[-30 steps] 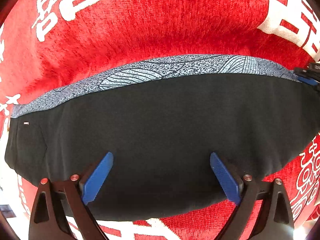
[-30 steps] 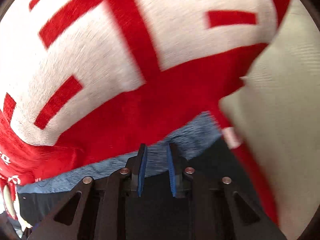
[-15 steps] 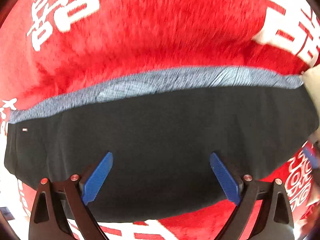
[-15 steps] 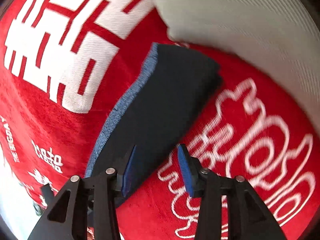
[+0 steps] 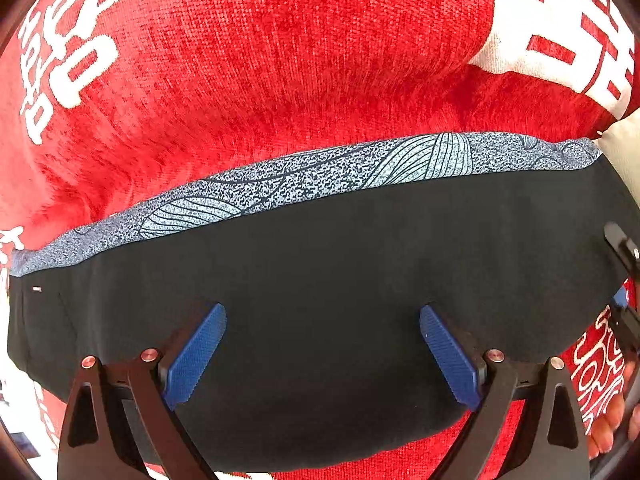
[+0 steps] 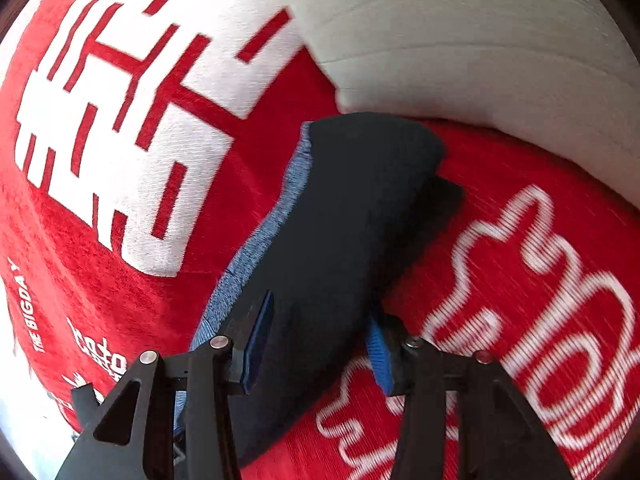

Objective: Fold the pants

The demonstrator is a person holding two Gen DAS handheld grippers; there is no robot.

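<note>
The pants (image 5: 320, 260) lie folded into a long black bundle on the red blanket, with a blue-grey leaf-patterned band (image 5: 320, 176) along the far edge. My left gripper (image 5: 322, 312) hovers open and wide over the middle of the black cloth, gripping nothing. In the right wrist view the pants (image 6: 352, 208) run away from the camera, the band (image 6: 256, 248) on their left side. My right gripper (image 6: 320, 312) sits at the near end of the bundle with its jaws opening. Black cloth lies between the pads, and the right pad stands at the folded edge without pressing.
A red blanket (image 5: 280, 60) with large white characters (image 6: 120, 140) covers the whole surface. A cream cushion (image 6: 460, 40) lies just beyond the far end of the pants. A person's fingers (image 5: 604, 432) show at the lower right of the left wrist view.
The right gripper swung from close over the patterned band to the end of the bundle, rolled, and its jaws widened. The left gripper drifted slightly over the pants and stayed open.
</note>
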